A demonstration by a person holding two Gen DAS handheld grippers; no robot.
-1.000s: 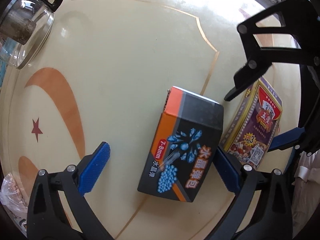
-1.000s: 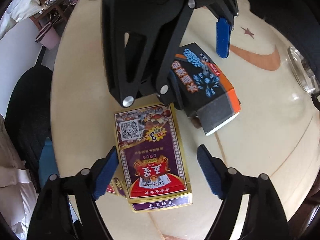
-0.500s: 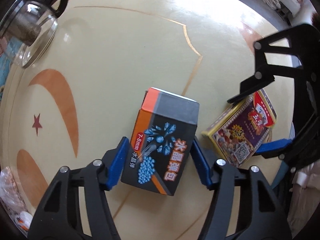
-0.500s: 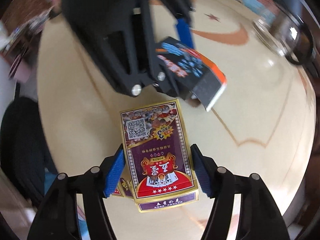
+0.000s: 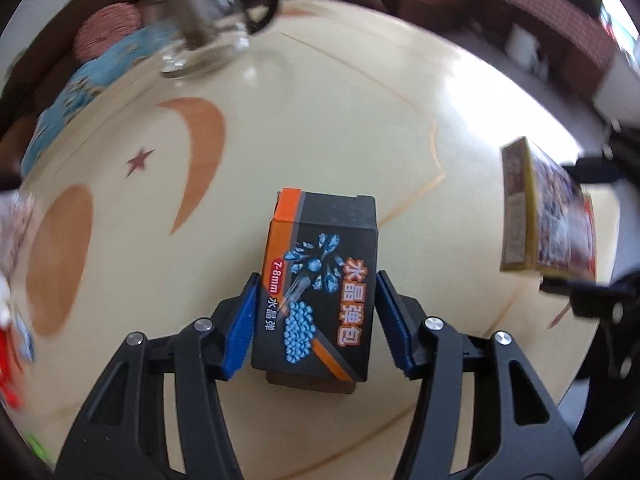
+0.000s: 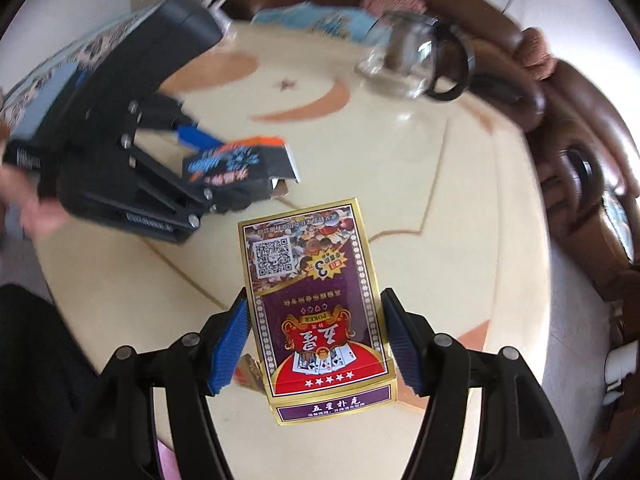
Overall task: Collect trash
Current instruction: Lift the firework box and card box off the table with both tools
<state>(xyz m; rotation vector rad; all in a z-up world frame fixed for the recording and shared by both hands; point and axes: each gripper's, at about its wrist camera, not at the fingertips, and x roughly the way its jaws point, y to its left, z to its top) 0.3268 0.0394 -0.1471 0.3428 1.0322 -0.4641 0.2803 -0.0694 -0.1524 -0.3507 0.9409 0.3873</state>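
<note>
My left gripper (image 5: 316, 320) is shut on a black and orange box (image 5: 320, 280) with blue print and holds it above the round cream table (image 5: 340, 120). My right gripper (image 6: 314, 340) is shut on a purple and gold playing-card box (image 6: 316, 304), also lifted off the table. The card box shows at the right in the left wrist view (image 5: 548, 216). The left gripper with its black box shows at the left in the right wrist view (image 6: 240, 164).
A glass teapot (image 5: 200, 28) with a black handle stands at the table's far edge, also in the right wrist view (image 6: 412, 64). A blue packet (image 5: 92, 76) lies beside it. A brown sofa (image 6: 580, 128) curves round the right side. Wrappers (image 5: 12, 240) lie at the far left.
Both grippers have closed on their boxes and lifted them off the table. The views have tilted up, so the teapot and sofa now show.
</note>
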